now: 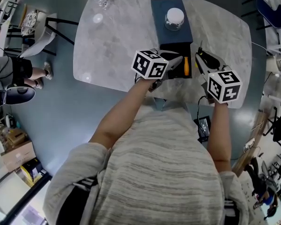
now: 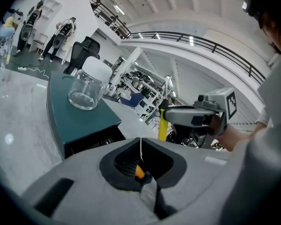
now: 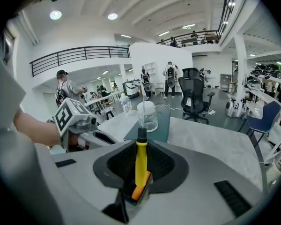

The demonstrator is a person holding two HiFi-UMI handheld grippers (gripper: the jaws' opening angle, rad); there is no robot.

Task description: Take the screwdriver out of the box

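Right tongs (image 3: 141,143) grip the yellow screwdriver (image 3: 140,161) lengthwise, its thin shaft pointing straight ahead toward the jar (image 3: 147,116); left tongs (image 2: 141,142) closed, empty.

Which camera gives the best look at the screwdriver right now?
The right gripper view: the screwdriver stands between its jaws, yellow handle, black collar and thin shaft clear. The head view shows only a small orange sliver; the left gripper view, a short yellow piece.

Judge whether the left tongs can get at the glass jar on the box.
Probably yes: the jar stands in the open on the box, nothing between it and the left tongs, which are shut.
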